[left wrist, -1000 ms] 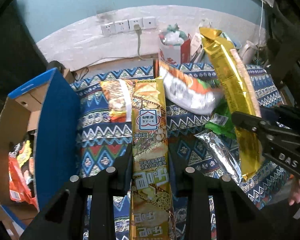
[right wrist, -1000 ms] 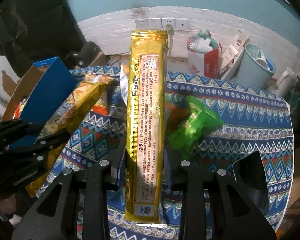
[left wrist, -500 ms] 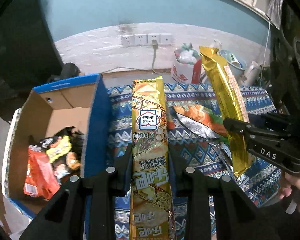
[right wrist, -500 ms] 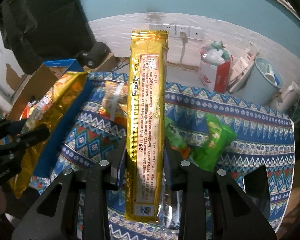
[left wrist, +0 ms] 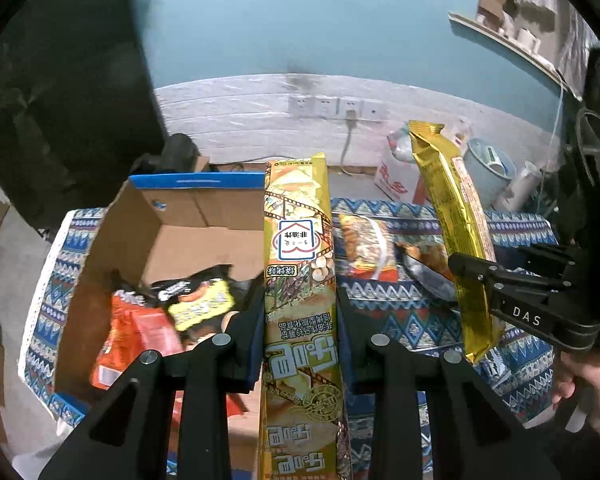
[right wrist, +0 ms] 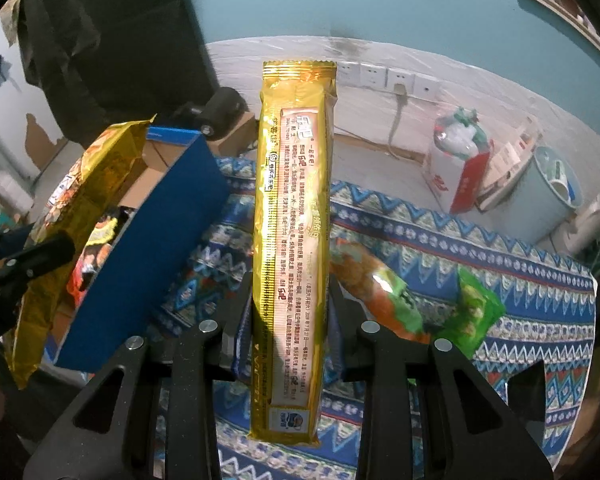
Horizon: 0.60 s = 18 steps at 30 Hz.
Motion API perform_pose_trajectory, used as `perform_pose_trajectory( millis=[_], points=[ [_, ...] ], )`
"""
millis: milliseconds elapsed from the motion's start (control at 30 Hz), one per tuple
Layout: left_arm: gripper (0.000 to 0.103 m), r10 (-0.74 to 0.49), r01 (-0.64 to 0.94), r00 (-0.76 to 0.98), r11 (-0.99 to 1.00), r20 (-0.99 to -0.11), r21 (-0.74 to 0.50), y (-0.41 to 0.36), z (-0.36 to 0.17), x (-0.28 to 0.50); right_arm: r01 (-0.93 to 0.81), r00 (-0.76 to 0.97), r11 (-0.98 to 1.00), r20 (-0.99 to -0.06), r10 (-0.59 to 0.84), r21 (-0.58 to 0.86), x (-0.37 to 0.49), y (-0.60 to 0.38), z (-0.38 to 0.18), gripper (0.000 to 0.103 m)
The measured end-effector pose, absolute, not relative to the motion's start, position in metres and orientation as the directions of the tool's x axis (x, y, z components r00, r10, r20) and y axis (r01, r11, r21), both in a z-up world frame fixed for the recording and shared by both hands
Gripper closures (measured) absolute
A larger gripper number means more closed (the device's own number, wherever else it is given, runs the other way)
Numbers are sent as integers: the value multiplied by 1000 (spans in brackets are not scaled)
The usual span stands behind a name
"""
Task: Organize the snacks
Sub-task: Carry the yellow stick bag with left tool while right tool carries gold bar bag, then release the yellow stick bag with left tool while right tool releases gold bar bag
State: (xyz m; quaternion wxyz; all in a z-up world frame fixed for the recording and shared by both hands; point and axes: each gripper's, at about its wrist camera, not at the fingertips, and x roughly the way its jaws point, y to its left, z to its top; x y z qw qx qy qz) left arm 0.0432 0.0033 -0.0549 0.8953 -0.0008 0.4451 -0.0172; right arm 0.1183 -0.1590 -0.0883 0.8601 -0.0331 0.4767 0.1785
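Snacks are partly sorted, as I read it: an open brown cardboard box with blue outer walls (left wrist: 188, 216) already holds an orange-red packet (left wrist: 136, 336) and a black-and-yellow packet (left wrist: 200, 300), while several more lie loose on the blue patterned tablecloth (right wrist: 500, 240). Among the loose ones I count an orange foil packet (right wrist: 364, 272), a green packet (right wrist: 476, 312), and a further orange packet (left wrist: 362, 244) near the box.

My left gripper (left wrist: 300, 312) is clenched on a long gold packet printed with a film-strip design (left wrist: 298, 264), which runs straight forward between the fingers, its far end reaching over the box's right wall. I judge it to be above the box edge, not yet inside.

My right gripper (right wrist: 290, 300) is clamped on a second long gold foil packet, text side up (right wrist: 292, 216), held upright over the cloth and just beside the box's blue wall, outside it.

Both held packets seem bound for the box; after that, at least three loose packets are left to gather.
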Motion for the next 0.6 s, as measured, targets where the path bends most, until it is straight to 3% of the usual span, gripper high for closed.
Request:
perform_pose_trajectory(
  millis=[600],
  points=[
    [72, 47, -145, 593, 988, -804, -50, 102, -64, 33, -429, 455, 895, -827, 331, 122, 126, -74, -75, 73]
  ],
)
